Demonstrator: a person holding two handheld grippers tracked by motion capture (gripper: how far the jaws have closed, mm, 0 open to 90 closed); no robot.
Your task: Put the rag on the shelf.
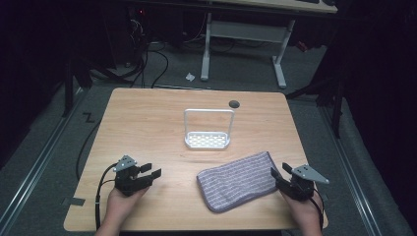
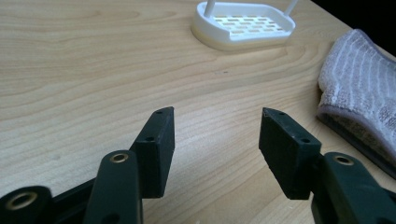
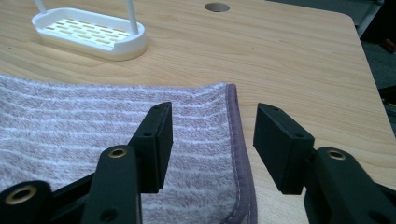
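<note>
Jaws of both grippers stood released, nothing grasped.

High view: left gripper well left of the towel; right gripper at the towel's right end; white rack beyond the towel.

Left gripper view: bare table between jaws.

Right gripper view: towel's hemmed edge under jaws.

Judged: work barely begun; towel ungrasped, folded flat.

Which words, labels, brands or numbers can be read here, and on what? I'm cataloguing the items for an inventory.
None: no readable text on the striped towel, the white rack, the table, the left gripper or the right gripper.
</note>
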